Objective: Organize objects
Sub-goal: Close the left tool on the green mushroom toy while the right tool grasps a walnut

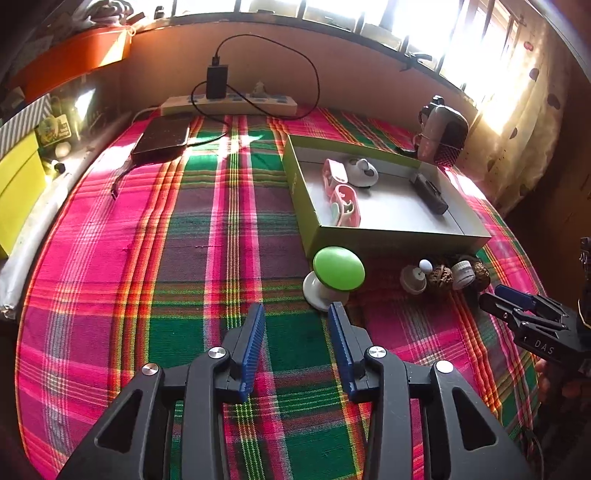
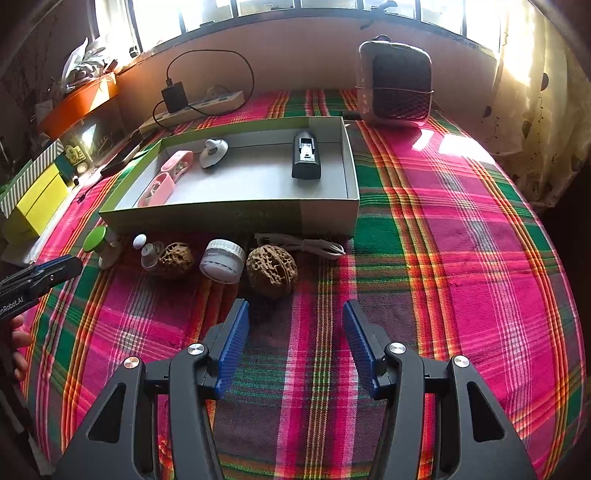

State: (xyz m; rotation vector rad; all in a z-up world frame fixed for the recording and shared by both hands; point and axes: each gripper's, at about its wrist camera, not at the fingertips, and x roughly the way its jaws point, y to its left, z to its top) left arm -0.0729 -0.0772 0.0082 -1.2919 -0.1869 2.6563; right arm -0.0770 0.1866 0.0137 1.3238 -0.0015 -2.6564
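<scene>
Light source: strong daylight through the windows [image 1: 417, 14] along the top, blown out to white.
Glare: bright patches on the plaid cloth [image 2: 443, 144] and the curtain [image 1: 517, 110].
Shadows: dark under the box [image 2: 229, 218] front wall; corners black.
Distortion: heavy fisheye bending at the edges.
Sharpness: centre crisp, rims soft.

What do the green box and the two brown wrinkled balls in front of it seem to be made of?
Green box: likely cardboard, matte, with thin straight walls and a grey inside. Brown balls: probably walnut shells, hard and dull, with deep irregular ridges.
</scene>
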